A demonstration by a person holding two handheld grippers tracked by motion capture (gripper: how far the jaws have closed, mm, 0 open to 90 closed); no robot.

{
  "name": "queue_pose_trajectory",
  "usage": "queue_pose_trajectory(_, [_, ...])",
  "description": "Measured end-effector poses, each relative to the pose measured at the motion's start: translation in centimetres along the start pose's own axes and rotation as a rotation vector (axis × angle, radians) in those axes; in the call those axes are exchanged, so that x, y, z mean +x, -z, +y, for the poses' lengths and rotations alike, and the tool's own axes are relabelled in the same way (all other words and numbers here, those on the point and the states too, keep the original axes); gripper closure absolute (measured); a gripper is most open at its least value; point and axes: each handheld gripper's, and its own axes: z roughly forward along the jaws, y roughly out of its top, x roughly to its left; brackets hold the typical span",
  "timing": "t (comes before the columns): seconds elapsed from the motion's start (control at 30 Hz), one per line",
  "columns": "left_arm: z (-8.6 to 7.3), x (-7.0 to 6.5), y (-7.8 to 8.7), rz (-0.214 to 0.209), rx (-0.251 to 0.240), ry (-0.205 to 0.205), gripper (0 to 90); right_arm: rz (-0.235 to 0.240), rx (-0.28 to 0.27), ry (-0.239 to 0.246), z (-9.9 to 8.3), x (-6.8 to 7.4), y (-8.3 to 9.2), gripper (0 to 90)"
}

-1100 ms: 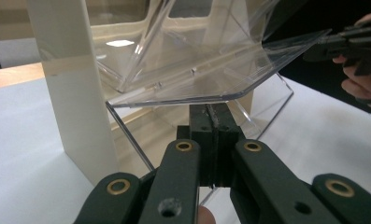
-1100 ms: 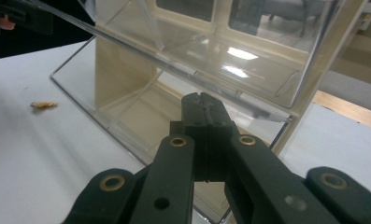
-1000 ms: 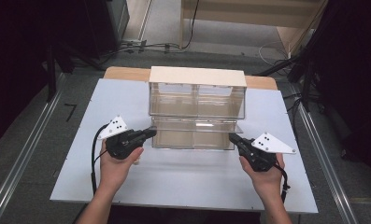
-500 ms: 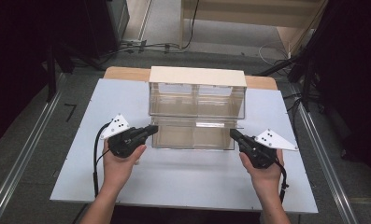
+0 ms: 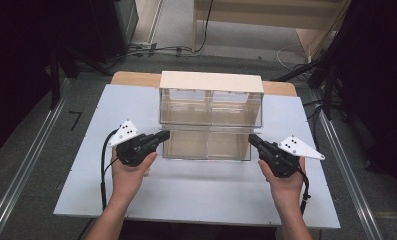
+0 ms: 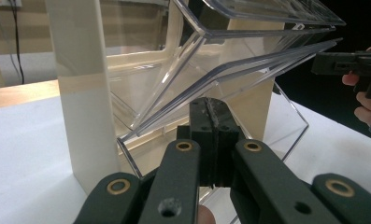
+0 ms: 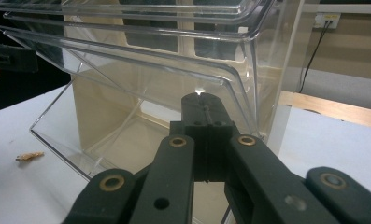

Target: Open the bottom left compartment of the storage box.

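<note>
Both hands have barely moved since a second ago. The left gripper and right gripper, jaws pressed closed and empty, sit beside the bottom drawer of the clear box mid-table. The drawer is tipped open and looks empty.

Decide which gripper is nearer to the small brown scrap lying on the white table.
Left. The scrap lies on the left gripper side of the tilted clear bin; the right gripper is at the opposite end.
</note>
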Motion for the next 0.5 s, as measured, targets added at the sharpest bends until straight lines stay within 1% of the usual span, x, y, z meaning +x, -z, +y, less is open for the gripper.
queue_pose_trajectory(0.2, [-0.1,0.2,0.2,-0.005,0.001,0.019,90.0,0.006,0.002,0.002,0.2,0.1,-0.2,87.9])
queue_pose_trajectory(0.27, [-0.1,0.2,0.3,-0.011,0.004,0.018,89.5,0.007,0.002,0.003,0.3,0.1,-0.3,87.8])
queue_pose_trajectory(0.3, [-0.1,0.2,0.4,-0.012,0.006,0.014,87.7,0.01,0.002,0.004,0.3,0.1,-0.3,87.8])
queue_pose_trajectory(0.33, [-0.1,0.1,0.5,-0.017,0.006,0.012,82.7,0.009,0.001,0.005,0.3,0.1,-0.3,87.8])
queue_pose_trajectory(0.37, [-0.1,0.1,0.6,-0.027,0.009,0.006,82.7,0.009,0.001,0.005,0.3,0.1,-0.3,87.8])
queue_pose_trajectory(0.4, [-0.1,0.1,0.7,-0.035,0.012,0.007,78.1,0.009,0.001,0.006,0.3,0.2,-0.3,87.8])
queue_pose_trajectory(0.43, [0.0,0.1,0.8,-0.046,0.016,0.004,78.1,0.009,0.001,0.006,0.3,0.2,-0.3,87.8])
queue_pose_trajectory(0.5, [0.0,0.1,1.1,-0.063,0.026,0.0,73.3,0.014,0.001,0.006,0.4,0.1,-0.3,87.8])
